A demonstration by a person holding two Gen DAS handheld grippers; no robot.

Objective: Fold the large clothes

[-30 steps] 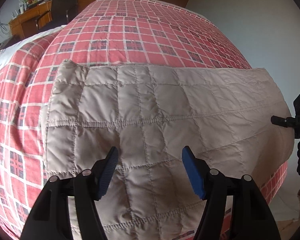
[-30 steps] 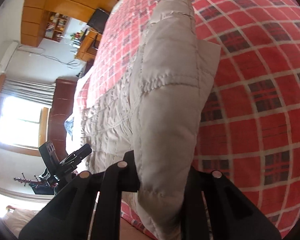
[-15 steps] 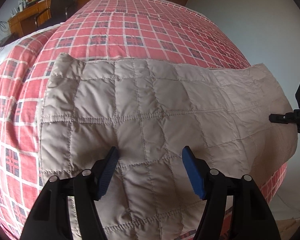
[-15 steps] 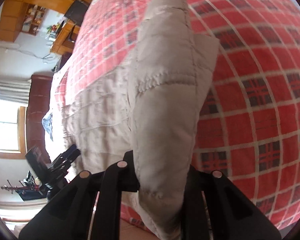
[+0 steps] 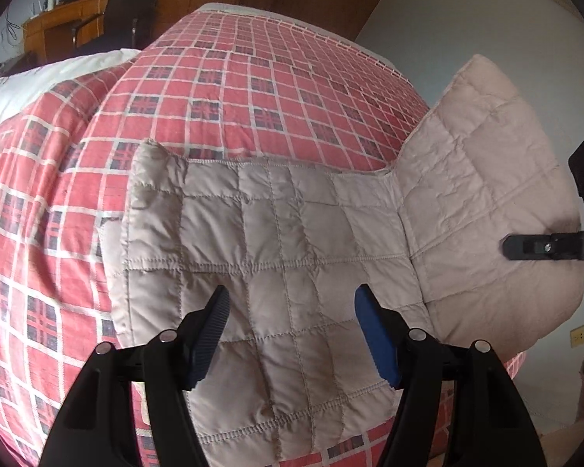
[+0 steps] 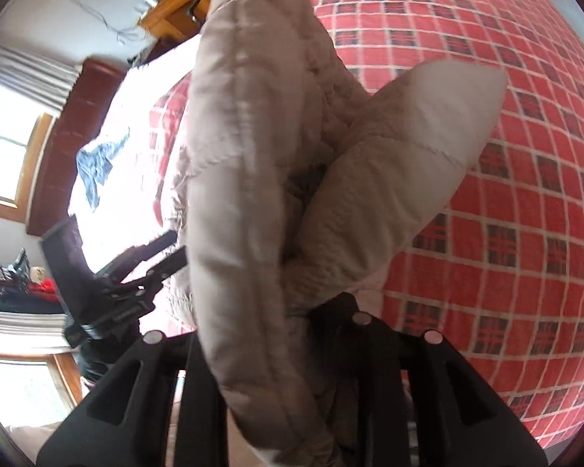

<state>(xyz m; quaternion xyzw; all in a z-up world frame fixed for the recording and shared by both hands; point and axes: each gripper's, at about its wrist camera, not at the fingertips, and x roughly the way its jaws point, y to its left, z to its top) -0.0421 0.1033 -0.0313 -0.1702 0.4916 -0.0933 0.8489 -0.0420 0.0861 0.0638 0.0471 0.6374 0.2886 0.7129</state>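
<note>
A beige quilted garment (image 5: 276, 241) lies across the near end of a bed with a red plaid cover (image 5: 253, 89). My left gripper (image 5: 292, 307) hovers open just above the garment's near middle, its blue pads (image 5: 373, 334) holding nothing. The garment's right end (image 5: 482, 202) is raised off the bed, held by my right gripper (image 5: 533, 247) at the frame's right edge. In the right wrist view the right gripper (image 6: 276, 330) is shut on bunched beige fabric (image 6: 237, 155), which hides its fingertips. The left gripper (image 6: 155, 260) shows beyond it at the left.
A wooden desk (image 5: 58, 27) and a black chair (image 5: 132, 4) stand behind the bed at the far left. White bedding (image 5: 39, 81) with a blue cloth (image 6: 97, 167) lies near the dark headboard (image 6: 70, 136). A pale wall (image 5: 467, 11) rises at the right.
My right gripper has lifted the garment's right end off the bed and swung it up and inward. The left gripper stays open over the garment.
</note>
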